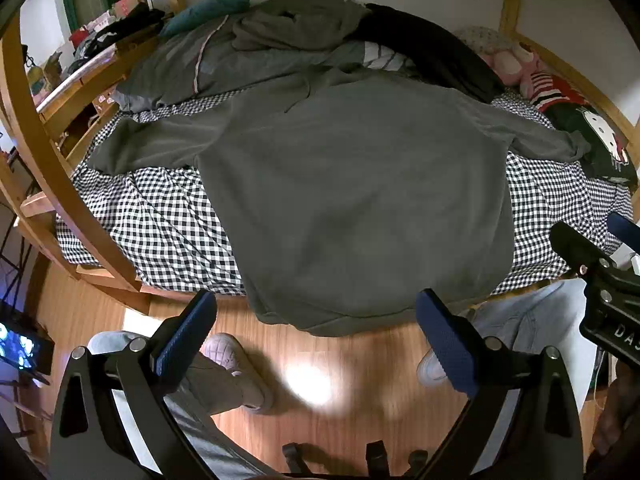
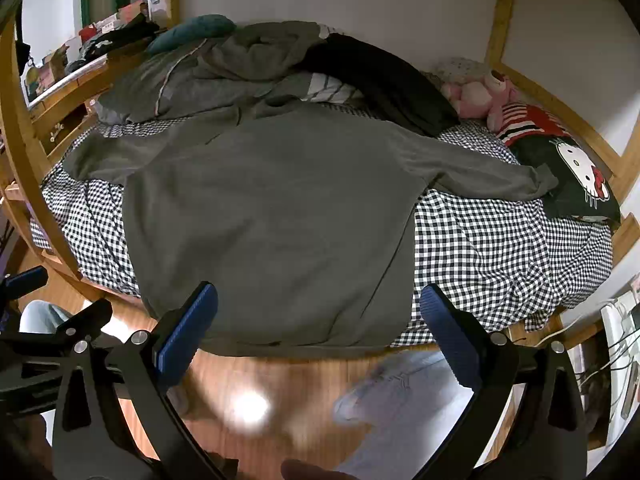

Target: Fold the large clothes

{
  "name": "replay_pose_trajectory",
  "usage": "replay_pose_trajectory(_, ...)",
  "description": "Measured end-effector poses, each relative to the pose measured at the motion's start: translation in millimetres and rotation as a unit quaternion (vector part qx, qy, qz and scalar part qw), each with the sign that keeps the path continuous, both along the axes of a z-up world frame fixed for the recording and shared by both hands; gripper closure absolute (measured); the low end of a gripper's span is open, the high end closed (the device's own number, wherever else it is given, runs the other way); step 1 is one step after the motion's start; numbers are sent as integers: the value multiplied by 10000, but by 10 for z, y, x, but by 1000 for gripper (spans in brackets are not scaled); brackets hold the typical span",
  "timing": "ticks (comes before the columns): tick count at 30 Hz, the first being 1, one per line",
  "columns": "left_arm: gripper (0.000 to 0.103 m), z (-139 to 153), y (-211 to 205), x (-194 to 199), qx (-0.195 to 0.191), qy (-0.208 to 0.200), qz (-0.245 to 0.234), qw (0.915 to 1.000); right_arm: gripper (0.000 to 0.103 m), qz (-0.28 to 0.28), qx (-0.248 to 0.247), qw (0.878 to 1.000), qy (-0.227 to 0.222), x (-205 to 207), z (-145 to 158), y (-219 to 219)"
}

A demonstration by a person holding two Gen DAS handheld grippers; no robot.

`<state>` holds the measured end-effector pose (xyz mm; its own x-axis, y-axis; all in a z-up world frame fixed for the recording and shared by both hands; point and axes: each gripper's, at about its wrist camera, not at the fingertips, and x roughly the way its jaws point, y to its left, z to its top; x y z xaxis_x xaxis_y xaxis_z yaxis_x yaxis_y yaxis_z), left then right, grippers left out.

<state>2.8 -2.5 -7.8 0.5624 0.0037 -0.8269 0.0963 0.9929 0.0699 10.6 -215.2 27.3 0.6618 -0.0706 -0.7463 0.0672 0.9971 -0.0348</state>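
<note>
A large grey-green hoodie point(image 1: 352, 200) lies spread flat on the checked bed sheet point(image 1: 160, 216), sleeves out to both sides, hem hanging over the near bed edge. It also shows in the right wrist view point(image 2: 272, 216). My left gripper point(image 1: 316, 332) is open and empty, held above the floor just short of the hem. My right gripper point(image 2: 320, 320) is open and empty, at the hem's near edge. The right gripper also shows at the right of the left wrist view point(image 1: 600, 276).
A heap of grey and black clothes point(image 1: 288, 36) lies at the back of the bed. Plush toys point(image 2: 480, 96) and a cat-print pillow point(image 2: 572, 176) sit at the right. A wooden bed frame point(image 1: 48, 152) curves on the left. The person's feet point(image 1: 236, 364) stand on the wood floor.
</note>
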Motion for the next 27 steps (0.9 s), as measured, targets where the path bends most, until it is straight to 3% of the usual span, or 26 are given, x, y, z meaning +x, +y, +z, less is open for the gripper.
replay_pose_trajectory(27, 5, -23, 6, 19, -92, 75, 24, 9999, 3, 5, 8, 10000, -11, -5, 5, 10)
